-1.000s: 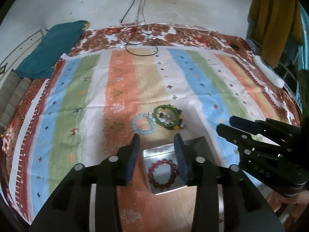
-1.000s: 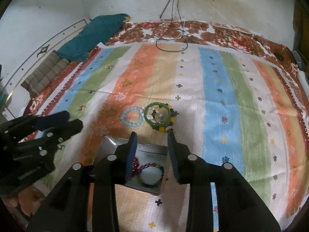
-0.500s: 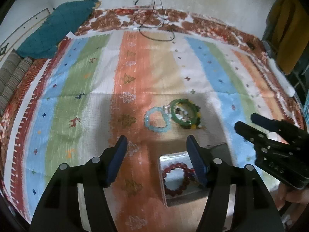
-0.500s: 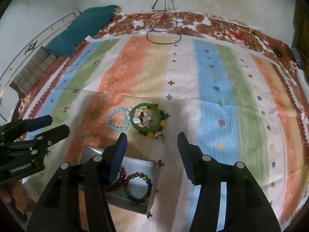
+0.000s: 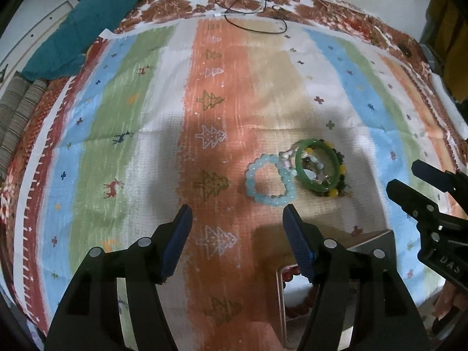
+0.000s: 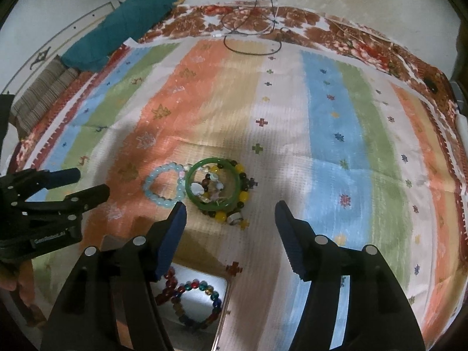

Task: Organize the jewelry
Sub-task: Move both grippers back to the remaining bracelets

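Both sets of jaws now gape wide and empty, where a second ago they were nearly shut over the tray. The left gripper (image 5: 237, 219) and right gripper (image 6: 229, 216) have drawn back from the tray (image 6: 223, 301), which holds a red bracelet (image 6: 168, 285) and a multicoloured one (image 6: 201, 301). Ahead on the bedspread (image 6: 321, 134), the blue bracelet (image 6: 163, 184) touches the green bangle (image 6: 215, 184), which lies over more beads. My guess: these go next.

"DAS" on the right hand-held gripper (image 5: 409, 180); "GenRobot.AI" on the left hand-held gripper (image 6: 87, 182).
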`<state>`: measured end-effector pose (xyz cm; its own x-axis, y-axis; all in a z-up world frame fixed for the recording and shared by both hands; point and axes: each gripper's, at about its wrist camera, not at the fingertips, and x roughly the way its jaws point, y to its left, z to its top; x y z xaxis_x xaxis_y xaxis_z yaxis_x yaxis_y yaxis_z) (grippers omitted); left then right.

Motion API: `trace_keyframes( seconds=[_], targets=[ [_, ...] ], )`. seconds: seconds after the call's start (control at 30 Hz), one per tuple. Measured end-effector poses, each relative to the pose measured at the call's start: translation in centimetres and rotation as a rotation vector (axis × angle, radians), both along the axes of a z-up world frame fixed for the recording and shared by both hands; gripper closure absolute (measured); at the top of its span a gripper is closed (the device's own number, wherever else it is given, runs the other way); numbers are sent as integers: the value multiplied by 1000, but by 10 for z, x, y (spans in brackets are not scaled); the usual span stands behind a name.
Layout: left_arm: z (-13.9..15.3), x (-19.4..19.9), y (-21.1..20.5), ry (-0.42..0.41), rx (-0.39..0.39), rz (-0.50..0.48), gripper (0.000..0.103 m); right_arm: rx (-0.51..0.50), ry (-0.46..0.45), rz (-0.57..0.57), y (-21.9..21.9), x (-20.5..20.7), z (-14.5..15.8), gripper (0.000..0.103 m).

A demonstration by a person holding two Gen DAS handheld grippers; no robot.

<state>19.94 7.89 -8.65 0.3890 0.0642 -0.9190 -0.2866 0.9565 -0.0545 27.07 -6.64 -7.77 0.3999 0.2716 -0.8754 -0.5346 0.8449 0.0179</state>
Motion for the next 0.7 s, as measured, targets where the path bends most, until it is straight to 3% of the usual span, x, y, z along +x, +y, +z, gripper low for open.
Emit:
trace_keyframes(
  seconds=[0.27, 0.37, 0.7],
  targets=[
    [-15, 15, 7, 35, 8, 0, 39, -33, -4, 30, 15, 12, -13, 40],
    [-21, 21, 7, 56, 20, -10, 39, 8, 67, 15, 17, 20, -18, 40],
    [-34, 36, 10, 76, 21, -16, 39, -50, 55, 29, 30, 34, -34, 40]
  ],
)
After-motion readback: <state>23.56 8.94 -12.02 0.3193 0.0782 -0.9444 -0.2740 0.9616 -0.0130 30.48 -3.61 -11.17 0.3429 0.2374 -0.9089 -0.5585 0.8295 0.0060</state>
